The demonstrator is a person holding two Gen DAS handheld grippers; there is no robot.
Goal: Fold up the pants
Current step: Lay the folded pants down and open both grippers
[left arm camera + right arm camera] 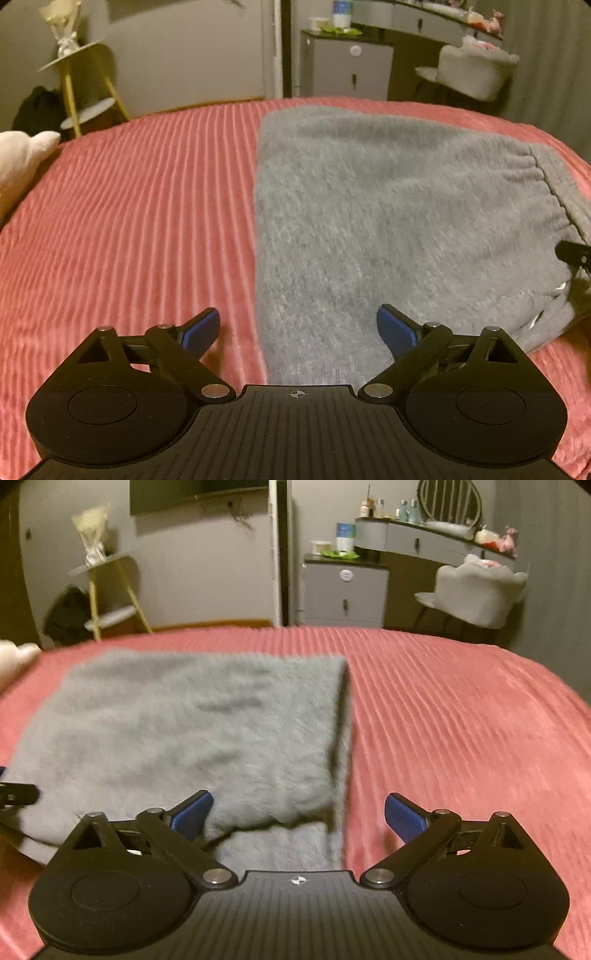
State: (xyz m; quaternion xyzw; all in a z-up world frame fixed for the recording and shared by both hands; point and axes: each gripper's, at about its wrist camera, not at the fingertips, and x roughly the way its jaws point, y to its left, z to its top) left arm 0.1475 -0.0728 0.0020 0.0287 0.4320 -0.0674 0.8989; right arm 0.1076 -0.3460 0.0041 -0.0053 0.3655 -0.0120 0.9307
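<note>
Grey fleece pants [388,221] lie folded flat on a red ribbed bedspread [129,229]; their gathered waistband is at the right in the left wrist view. My left gripper [298,330] is open and empty, low over the near left edge of the pants. In the right wrist view the pants [192,731] form a folded rectangle with a lower layer showing at the near edge. My right gripper [298,814] is open and empty above the near right corner of the pants. The other gripper's black tip [18,794] shows at the left edge.
A white pillow [22,158] lies at the bed's left edge. Beyond the bed stand a yellow-legged side table [85,85], a grey cabinet [343,66], a grey chair [476,70] and a vanity desk [424,535].
</note>
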